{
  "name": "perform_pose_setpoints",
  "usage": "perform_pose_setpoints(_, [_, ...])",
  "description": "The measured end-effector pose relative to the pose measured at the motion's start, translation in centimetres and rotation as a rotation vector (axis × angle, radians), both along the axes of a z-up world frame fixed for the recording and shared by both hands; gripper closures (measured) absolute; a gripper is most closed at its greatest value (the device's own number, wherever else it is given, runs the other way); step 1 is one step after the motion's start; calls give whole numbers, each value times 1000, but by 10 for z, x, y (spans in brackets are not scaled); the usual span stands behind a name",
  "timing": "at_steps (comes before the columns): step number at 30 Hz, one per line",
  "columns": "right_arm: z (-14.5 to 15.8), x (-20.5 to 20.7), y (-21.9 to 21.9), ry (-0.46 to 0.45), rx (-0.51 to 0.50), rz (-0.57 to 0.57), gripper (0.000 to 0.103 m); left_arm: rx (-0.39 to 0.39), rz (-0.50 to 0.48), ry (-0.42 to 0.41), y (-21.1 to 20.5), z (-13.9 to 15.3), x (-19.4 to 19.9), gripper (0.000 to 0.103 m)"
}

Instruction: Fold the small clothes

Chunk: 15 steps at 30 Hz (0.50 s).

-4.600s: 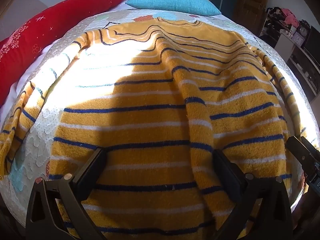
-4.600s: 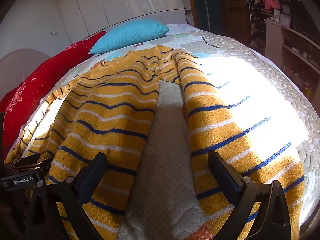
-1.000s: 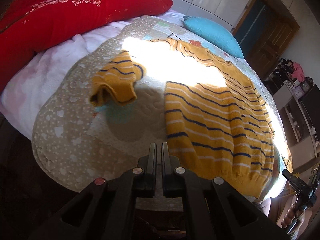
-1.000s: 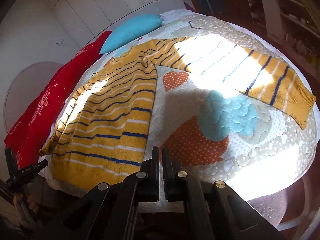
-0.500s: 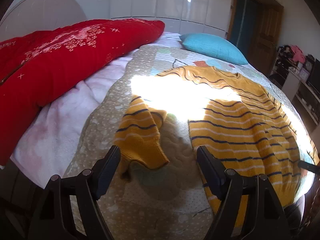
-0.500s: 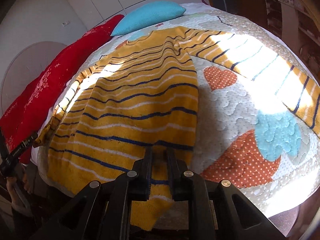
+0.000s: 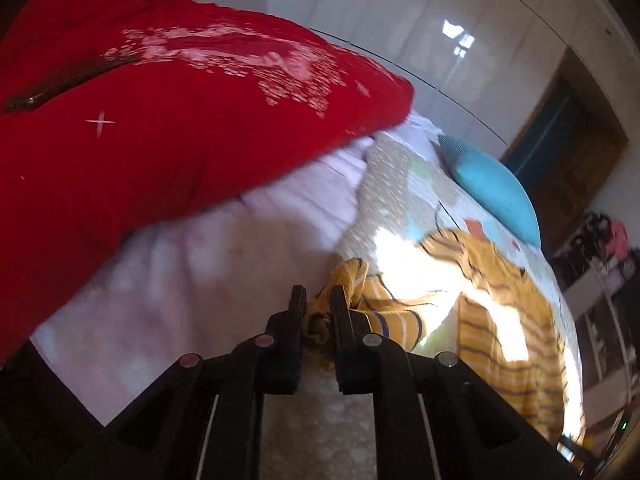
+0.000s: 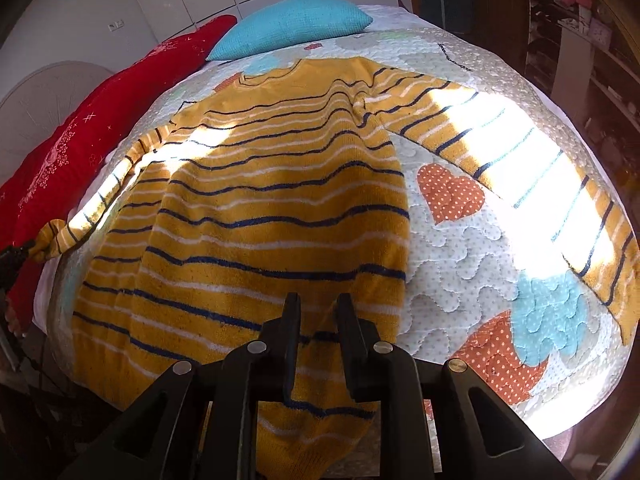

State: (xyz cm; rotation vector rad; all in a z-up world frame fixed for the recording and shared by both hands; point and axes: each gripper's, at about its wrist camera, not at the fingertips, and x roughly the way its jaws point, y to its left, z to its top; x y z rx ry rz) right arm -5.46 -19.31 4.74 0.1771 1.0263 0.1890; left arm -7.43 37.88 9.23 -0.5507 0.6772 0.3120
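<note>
Both grippers clamped on the striped sweater, spread on the quilt

Left gripper (image 7: 318, 300) pinches the bunched left sleeve cuff (image 7: 344, 280) beside the red duvet (image 7: 140, 128); right gripper (image 8: 318, 308) grips the yellow sweater (image 8: 260, 208) at its hem on the quilt (image 8: 460, 248), jaws narrow

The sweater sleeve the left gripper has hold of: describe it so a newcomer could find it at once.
Start at the quilted bedspread with the yellow striped sweater laid flat on it. Follow the sweater toward the red duvet: the sleeve there is bunched at its cuff in the left gripper. Unlike it, the other sleeve lies flat and sunlit, free of any gripper.
</note>
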Motion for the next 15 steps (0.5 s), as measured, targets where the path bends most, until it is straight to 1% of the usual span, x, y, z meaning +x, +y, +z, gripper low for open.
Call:
perform_pose_setpoints(2, [4, 3, 4, -1, -5, -8, 83, 34, 74, 22, 32, 10, 7, 92])
perform_pose_setpoints(3, [5, 4, 6, -4, -6, -13, 83, 41, 95, 34, 44, 14, 11, 92])
perform_pose_setpoints(5, [8, 6, 9, -11, -1, -29, 83, 12, 116, 41, 63, 19, 18, 92])
perform_pose_setpoints(7, [9, 7, 10, -13, 17, -44, 83, -1, 122, 40, 71, 24, 23, 92])
perform_pose_setpoints(9, [7, 9, 10, -8, 27, -48, 83, -1, 110, 32, 70, 30, 28, 92])
perform_pose_setpoints(11, [4, 11, 10, 2, 24, -44, 83, -18, 70, 11, 57, 36, 34, 92])
perform_pose_setpoints(13, [2, 15, 8, 10, 27, -38, 83, -57, 10, -14, 35, 42, 45, 92])
perform_pose_setpoints(15, [2, 17, 0, 6, 37, -40, 83, -89, -63, -42, 5, 50, 60, 92])
